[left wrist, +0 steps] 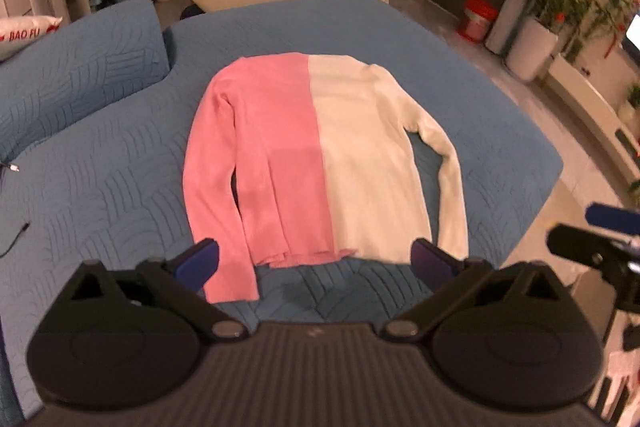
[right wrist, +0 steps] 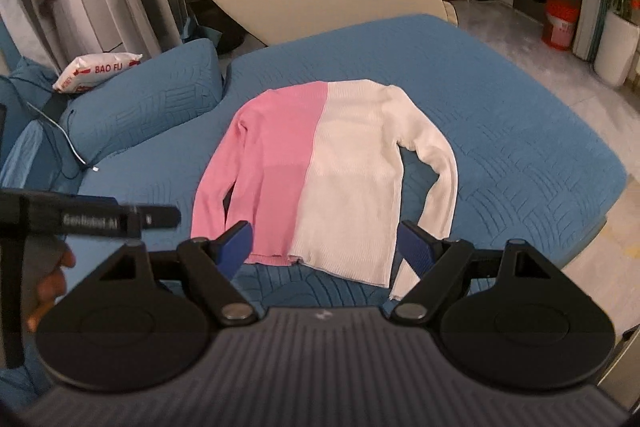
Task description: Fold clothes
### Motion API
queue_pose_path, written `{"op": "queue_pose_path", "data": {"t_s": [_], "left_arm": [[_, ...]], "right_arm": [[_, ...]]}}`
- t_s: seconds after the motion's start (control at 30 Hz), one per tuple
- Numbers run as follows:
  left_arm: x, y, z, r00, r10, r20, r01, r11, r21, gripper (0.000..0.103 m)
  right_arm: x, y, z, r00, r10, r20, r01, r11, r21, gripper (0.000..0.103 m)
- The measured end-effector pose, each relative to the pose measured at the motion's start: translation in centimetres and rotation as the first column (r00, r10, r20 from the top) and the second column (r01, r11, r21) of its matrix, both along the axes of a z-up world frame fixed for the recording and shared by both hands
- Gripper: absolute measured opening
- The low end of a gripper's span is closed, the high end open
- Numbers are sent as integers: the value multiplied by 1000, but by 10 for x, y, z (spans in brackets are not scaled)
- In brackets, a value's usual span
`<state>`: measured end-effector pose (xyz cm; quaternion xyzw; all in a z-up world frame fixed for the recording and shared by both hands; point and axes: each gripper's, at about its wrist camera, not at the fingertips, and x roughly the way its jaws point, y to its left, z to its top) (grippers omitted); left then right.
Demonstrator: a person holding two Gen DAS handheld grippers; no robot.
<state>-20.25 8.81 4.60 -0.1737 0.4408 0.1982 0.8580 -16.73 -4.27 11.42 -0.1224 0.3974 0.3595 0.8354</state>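
Hovering above the hem of the sweater (left wrist: 320, 155) lying lengthwise, collar far; left gripper (left wrist: 316, 259) and right gripper (right wrist: 326, 247) both released, holding nothing; pink sleeve nearer left.

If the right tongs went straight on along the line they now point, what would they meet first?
Most likely the hem of the pink-and-white sweater, on its white half, lying flat on the blue quilted cover. The right tongs stand open and empty above it; nothing shows in between, though depth is hard to judge.
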Motion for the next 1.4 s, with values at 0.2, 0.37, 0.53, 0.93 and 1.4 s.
{"op": "queue_pose_path", "data": {"t_s": [0.2, 0.37, 0.53, 0.93, 1.4], "left_arm": [[-1, 2, -14, 999, 25, -38, -26, 999, -28, 102], [0, 11, -13, 999, 40, -28, -40, 999, -28, 102], [8, 14, -17, 999, 31, -31, -32, 999, -31, 102], [30, 19, -29, 998, 21, -55, -22, 999, -23, 102], [93, 37, -110, 997, -37, -64, 53, 961, 272, 103]], "right_arm": [[-6, 2, -14, 1000, -15, -23, 15, 1000, -24, 81], [-5, 2, -19, 999, -23, -28, 23, 999, -27, 81], [-1, 2, -18, 999, -30, -34, 30, 1000, -8, 81], [12, 9, -30, 998, -4, -56, 4, 1000, -1, 81], [70, -53, -137, 969, -217, 120, 158, 912, 378, 82]]}}
